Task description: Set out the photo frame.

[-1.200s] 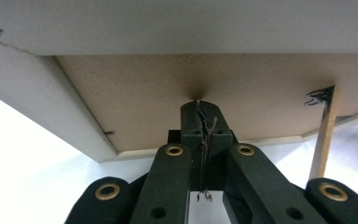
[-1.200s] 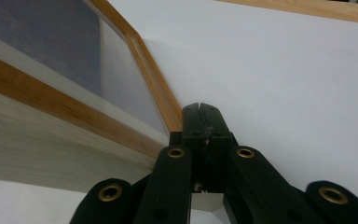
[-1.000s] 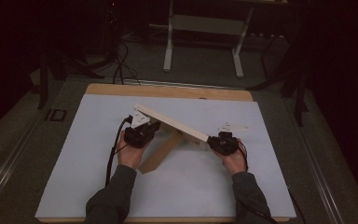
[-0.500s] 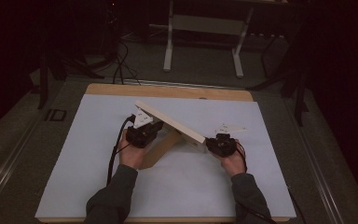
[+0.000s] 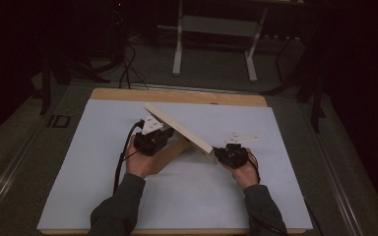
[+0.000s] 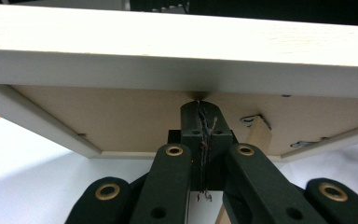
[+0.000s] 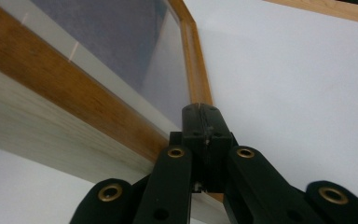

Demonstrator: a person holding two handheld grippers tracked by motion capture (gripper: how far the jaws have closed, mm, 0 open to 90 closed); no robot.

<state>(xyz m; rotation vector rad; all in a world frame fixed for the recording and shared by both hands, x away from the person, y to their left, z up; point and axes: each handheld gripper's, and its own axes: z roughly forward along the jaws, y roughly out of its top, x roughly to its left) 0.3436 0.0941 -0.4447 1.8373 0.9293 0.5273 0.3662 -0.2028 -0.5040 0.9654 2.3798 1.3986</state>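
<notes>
A wooden picture frame [image 5: 178,129] is propped on edge and tilted over the white mat [image 5: 78,187], its pale side edge up. A brown easel stand [image 5: 170,153] shows below it. My left gripper [image 5: 153,139] is shut and sits against the frame's left end. In the left gripper view its closed tips [image 6: 200,106] touch the lower rim of the brown backing [image 6: 121,121], nothing between them. My right gripper [image 5: 227,153] is shut at the frame's lower right end. Its tips [image 7: 200,111] press by the inner wood border [image 7: 79,100] beside the glass [image 7: 121,46].
The mat covers a wooden table [image 5: 177,96] whose far edge shows bare. Behind it stands a white metal stand [image 5: 216,29] on a dark floor, with cables [image 5: 123,64] at the back left. Black cables trail from both grippers across the mat.
</notes>
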